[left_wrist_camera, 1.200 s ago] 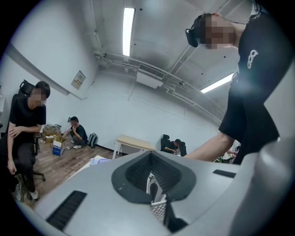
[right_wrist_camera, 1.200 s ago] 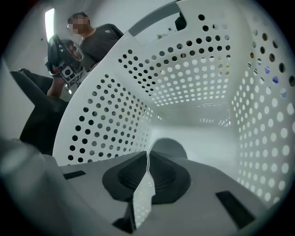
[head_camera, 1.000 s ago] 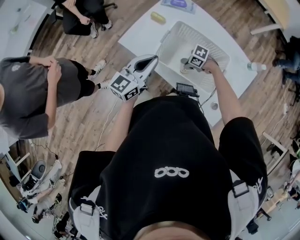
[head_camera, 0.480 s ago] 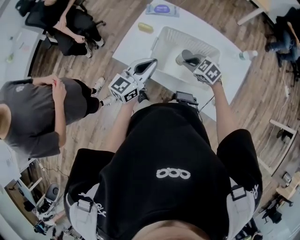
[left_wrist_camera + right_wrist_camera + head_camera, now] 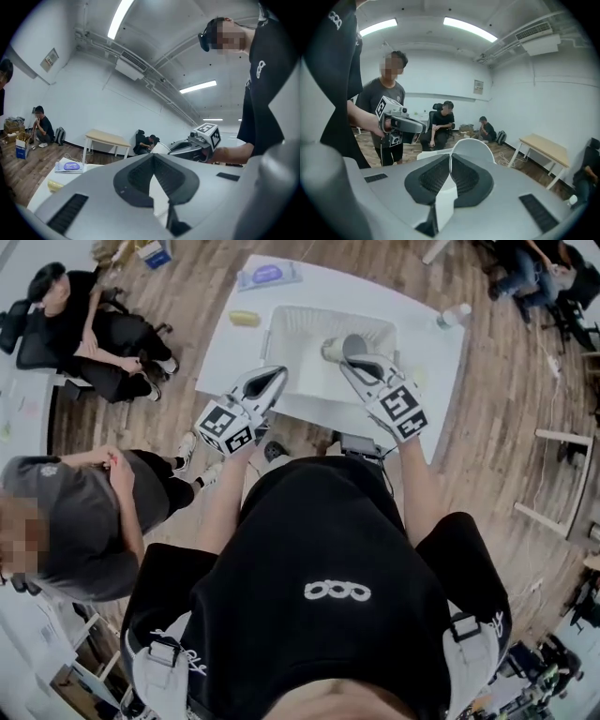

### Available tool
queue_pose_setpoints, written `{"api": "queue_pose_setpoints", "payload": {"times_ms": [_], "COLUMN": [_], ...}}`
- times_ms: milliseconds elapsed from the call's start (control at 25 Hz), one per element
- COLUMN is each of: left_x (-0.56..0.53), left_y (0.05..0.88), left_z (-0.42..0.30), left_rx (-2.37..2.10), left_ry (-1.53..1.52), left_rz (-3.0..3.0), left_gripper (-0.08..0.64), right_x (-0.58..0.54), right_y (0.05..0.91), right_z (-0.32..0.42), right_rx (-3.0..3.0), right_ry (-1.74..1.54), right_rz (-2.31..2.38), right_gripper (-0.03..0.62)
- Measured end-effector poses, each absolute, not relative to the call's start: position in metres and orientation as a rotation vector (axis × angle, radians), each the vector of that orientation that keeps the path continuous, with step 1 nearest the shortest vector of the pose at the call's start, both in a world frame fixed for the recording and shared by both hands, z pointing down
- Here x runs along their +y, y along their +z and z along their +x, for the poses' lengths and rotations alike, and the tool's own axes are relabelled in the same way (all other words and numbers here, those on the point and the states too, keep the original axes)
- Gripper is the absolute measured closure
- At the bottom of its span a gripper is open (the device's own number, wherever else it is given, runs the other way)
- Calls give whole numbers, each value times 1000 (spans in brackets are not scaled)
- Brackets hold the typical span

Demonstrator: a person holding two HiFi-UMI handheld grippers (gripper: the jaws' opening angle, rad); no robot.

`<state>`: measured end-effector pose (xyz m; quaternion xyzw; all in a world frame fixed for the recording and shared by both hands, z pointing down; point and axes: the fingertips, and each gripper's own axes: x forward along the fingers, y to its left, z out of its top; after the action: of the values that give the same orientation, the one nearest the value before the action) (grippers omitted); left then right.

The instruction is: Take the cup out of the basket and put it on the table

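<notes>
While the cup [image 5: 337,349] hangs tipped on its side over the basket [image 5: 291,334], the head view shows the right gripper [image 5: 353,358] clamped on its wall, not yet over bare worktop [image 5: 427,362]. The left gripper [image 5: 278,374] waits beside the basket's near corner, jaws together and empty. The cup's underside is hidden there, so whether it has cleared the basket's rim cannot be told; if it has not, carrying it sideways could snag that rim.

In the left gripper view the jaws meet at the tips. The gripper's own body hides the basket, and only a white sliver of the cup shows past the right gripper.

In the right gripper view the pads pinch a thin white wall, and only the cup's curved rim rises beyond them. A hold that slight could let the cup swivel or slip, and then it would land crooked.
</notes>
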<state>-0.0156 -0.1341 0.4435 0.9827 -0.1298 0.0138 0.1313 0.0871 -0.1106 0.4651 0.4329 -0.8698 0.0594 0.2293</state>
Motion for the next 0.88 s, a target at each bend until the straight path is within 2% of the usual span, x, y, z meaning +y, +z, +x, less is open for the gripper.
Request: {"api": "queue_pose_setpoints", "payload": {"times_ms": [520,880], "left_x": [-109,-88], "left_y": [447,448], "left_z": [35,80], "left_rx": [-153,27], "left_ry": [70,91], "left_rz": [2882,2886], "left_gripper": [552,552], "right_x": [-75,-42], "right_y": [462,460], "right_z": [118,174], "right_rx": [-2330,-2220], "right_ry": [210,248], "right_rz": [1360,1557], "right_gripper": [555,555]}}
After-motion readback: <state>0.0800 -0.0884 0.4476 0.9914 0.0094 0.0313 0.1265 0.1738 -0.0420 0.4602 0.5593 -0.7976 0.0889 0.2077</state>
